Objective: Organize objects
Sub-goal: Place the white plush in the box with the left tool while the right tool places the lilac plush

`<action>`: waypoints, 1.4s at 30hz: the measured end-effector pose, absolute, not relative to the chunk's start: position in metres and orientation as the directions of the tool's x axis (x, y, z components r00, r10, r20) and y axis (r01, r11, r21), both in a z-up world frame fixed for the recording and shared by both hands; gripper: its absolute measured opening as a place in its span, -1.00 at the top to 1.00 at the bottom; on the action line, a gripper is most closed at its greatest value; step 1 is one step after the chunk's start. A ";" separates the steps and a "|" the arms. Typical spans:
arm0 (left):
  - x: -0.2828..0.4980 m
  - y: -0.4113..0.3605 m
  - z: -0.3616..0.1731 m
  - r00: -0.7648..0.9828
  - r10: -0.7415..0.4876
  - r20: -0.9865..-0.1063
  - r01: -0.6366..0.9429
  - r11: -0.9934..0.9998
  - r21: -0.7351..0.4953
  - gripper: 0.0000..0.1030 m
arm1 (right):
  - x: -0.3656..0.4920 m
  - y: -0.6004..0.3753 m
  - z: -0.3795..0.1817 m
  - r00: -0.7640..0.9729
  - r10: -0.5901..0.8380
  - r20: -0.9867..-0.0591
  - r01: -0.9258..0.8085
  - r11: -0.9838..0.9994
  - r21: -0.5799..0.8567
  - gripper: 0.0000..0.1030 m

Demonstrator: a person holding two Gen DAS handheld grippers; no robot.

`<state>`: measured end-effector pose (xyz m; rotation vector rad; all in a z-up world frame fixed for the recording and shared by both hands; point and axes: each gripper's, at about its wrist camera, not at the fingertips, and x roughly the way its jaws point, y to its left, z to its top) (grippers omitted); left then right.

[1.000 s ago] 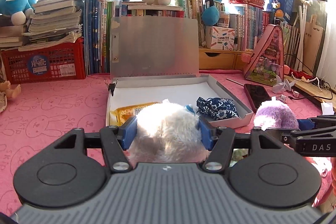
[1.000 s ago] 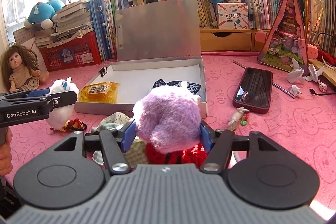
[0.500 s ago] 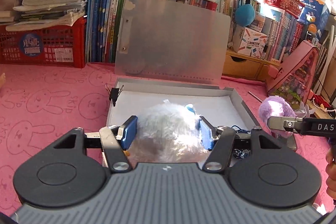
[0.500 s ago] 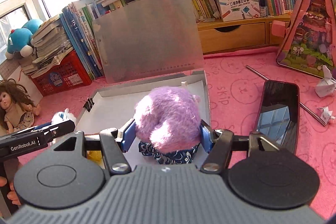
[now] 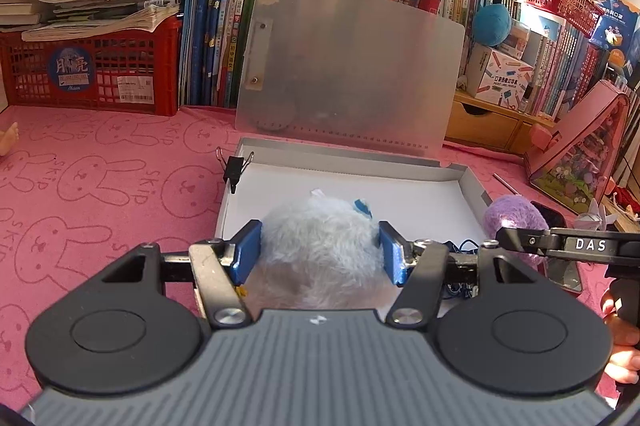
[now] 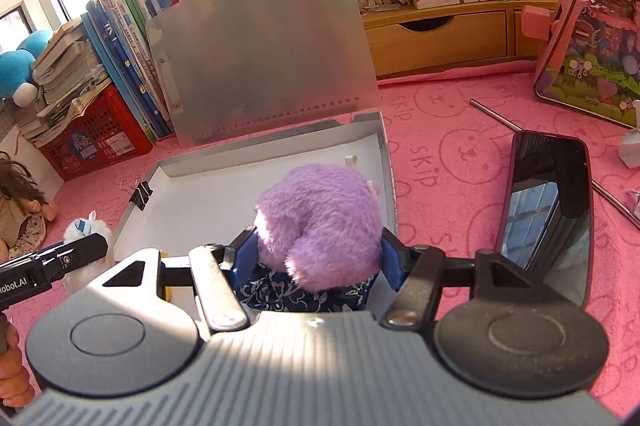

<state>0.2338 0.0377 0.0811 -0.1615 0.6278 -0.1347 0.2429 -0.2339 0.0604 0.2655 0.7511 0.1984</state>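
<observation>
My left gripper [image 5: 320, 252] is shut on a white fluffy toy [image 5: 316, 246] and holds it over the near left part of the open grey box [image 5: 360, 156]. My right gripper [image 6: 318, 252] is shut on a purple fluffy toy [image 6: 320, 222] over the box's [image 6: 260, 162] near right part, above a dark blue floral pouch [image 6: 304, 292]. The purple toy [image 5: 512, 214] and right gripper also show at the right of the left wrist view. The white toy [image 6: 86, 230] shows at the left of the right wrist view.
The box's frosted lid [image 5: 348, 66] stands upright against books. A black binder clip [image 5: 234, 170] sits on the box's left rim. A black phone [image 6: 548, 210] and a metal rod [image 6: 496, 116] lie right of the box. A red crate [image 5: 92, 66] and a doll [image 6: 16, 214] are at the left.
Both grippers have moved forward with their toys, from in front of the box to over its near part. The yellow packet in the box is now hidden.
</observation>
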 end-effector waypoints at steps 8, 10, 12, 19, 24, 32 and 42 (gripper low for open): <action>0.224 0.029 0.087 0.805 -0.165 -0.570 0.076 0.981 -0.177 -0.30 | 0.233 -0.242 0.067 0.723 0.284 -0.630 -0.094 0.944 0.318 -0.26; 0.224 0.027 0.086 0.806 -0.156 -0.571 0.075 0.984 -0.164 -0.31 | 0.233 -0.243 0.065 0.720 0.281 -0.635 -0.101 0.947 0.305 -0.26; 0.225 0.026 0.084 0.809 -0.148 -0.569 0.072 0.985 -0.154 -0.31 | 0.236 -0.244 0.062 0.717 0.278 -0.640 -0.106 0.950 0.294 -0.26; 0.230 0.026 0.081 0.831 -0.114 -0.544 0.054 0.991 -0.126 -0.31 | 0.254 -0.244 0.060 0.716 0.293 -0.633 -0.139 0.950 0.281 -0.26; 0.241 0.029 0.085 0.838 -0.080 -0.539 0.020 0.993 -0.117 -0.31 | 0.268 -0.237 0.057 0.709 0.310 -0.633 -0.174 0.947 0.268 -0.26; 0.324 0.019 0.091 0.819 -0.069 -0.570 0.052 0.998 -0.045 -0.31 | 0.307 -0.221 0.052 0.690 0.313 -0.653 -0.219 0.950 0.224 -0.26; 0.381 0.012 0.051 0.727 -0.070 -0.683 0.122 0.992 0.028 -0.29 | 0.344 -0.204 0.023 0.649 0.251 -0.718 -0.173 0.968 0.182 -0.27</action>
